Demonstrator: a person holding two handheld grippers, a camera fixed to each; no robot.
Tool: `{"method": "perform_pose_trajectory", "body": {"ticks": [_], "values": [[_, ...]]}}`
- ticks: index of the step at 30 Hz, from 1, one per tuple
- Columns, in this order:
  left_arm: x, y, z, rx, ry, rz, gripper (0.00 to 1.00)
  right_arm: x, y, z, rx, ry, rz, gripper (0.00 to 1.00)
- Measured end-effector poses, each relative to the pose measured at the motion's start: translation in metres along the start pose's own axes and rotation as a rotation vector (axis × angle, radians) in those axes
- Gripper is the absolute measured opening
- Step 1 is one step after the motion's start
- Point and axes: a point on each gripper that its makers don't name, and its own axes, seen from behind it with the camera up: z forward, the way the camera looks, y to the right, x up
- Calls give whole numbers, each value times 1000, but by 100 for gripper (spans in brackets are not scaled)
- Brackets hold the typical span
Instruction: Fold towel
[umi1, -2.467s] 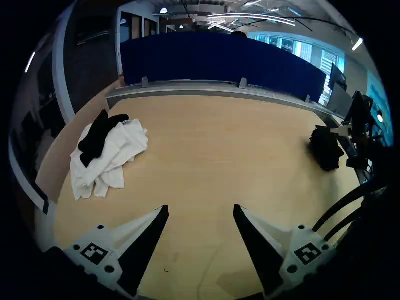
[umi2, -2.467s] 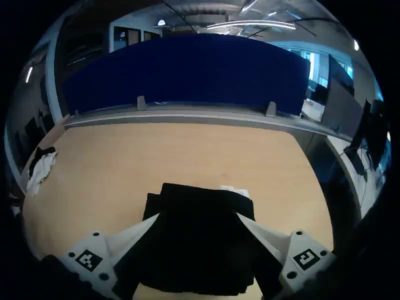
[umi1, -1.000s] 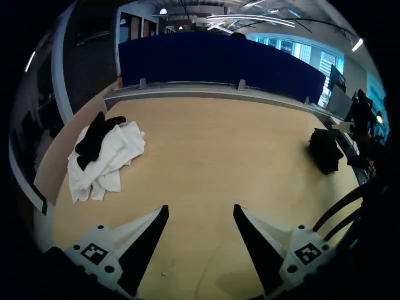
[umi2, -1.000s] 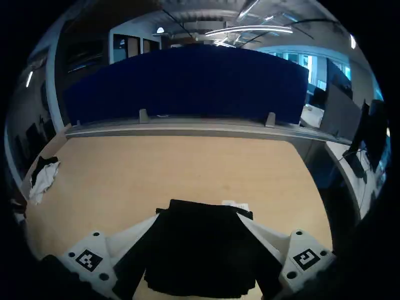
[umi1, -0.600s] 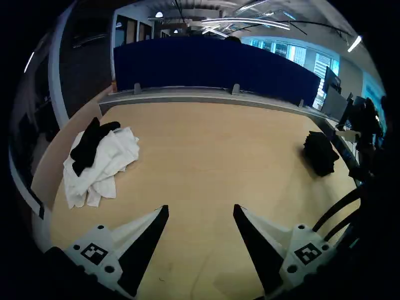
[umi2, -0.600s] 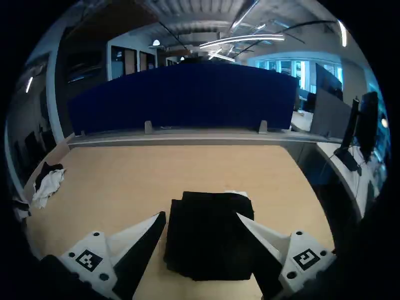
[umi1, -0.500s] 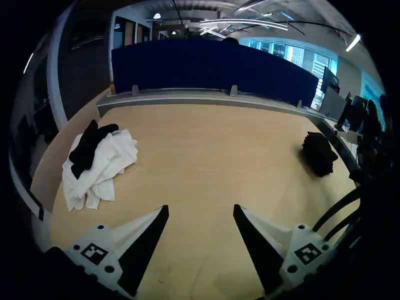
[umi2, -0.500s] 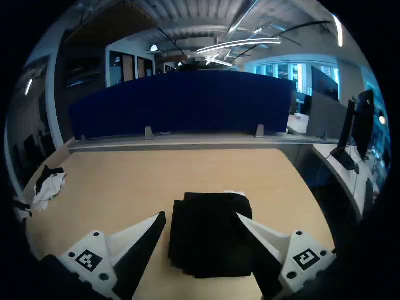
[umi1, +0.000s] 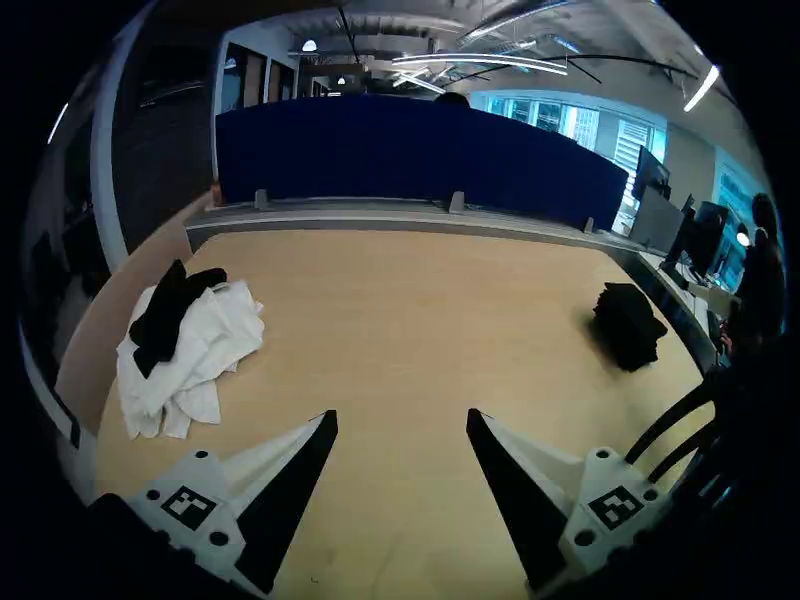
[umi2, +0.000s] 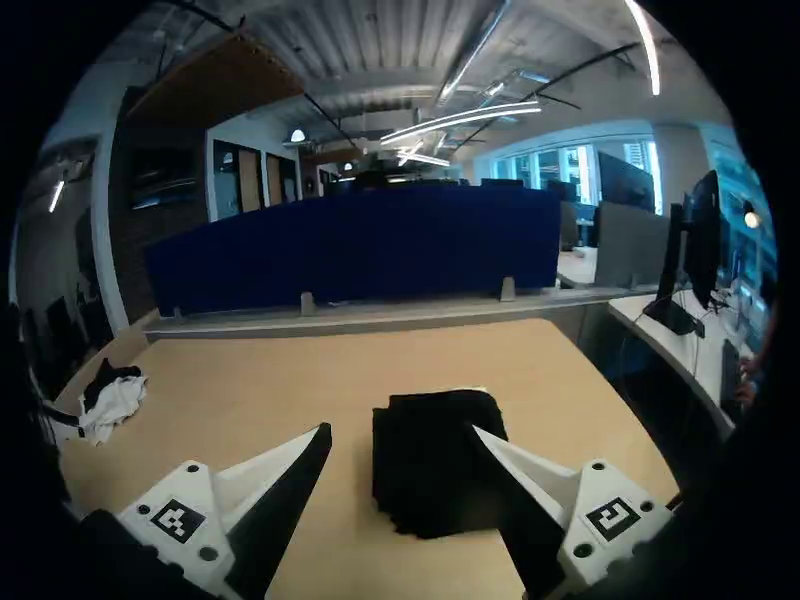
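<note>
Left gripper (umi1: 400, 412): I read the jaws wide apart, empty, above the table (umi1: 420, 300);
Right gripper (umi2: 400, 428): jaws wide apart, gripping nothing;
Towel (umi2: 430, 465): black, folded, flat on the table ahead of the right gripper.

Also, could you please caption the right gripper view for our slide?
Open right tongs facing a folded black towel on the wooden table.

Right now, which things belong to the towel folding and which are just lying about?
Job: folded black towel stack; unfolded white and black towel heap; left claw and right claw, both open.
Lying about: blue divider; monitor.
</note>
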Motion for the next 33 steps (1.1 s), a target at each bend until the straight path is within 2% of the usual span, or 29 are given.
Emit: {"method": "perform_pose_trajectory", "body": {"ticks": [6,15,27,30,33], "values": [[13,2,3,-9,39,6,96,9,-7,-15,-8,66,-5,100],[44,1,7,-15,127,-2,96,7,-6,-23,-18,84,-21,100],[116,-10,-4,4,361,0,96,12,-12,-25,-3,99,-26,100],[130,-10,-8,-2,405,-15,96,16,-14,-25,4,109,-27,100],[146,-3,-16,-26,460,-23,96,19,-15,-25,8,119,-27,100]]}}
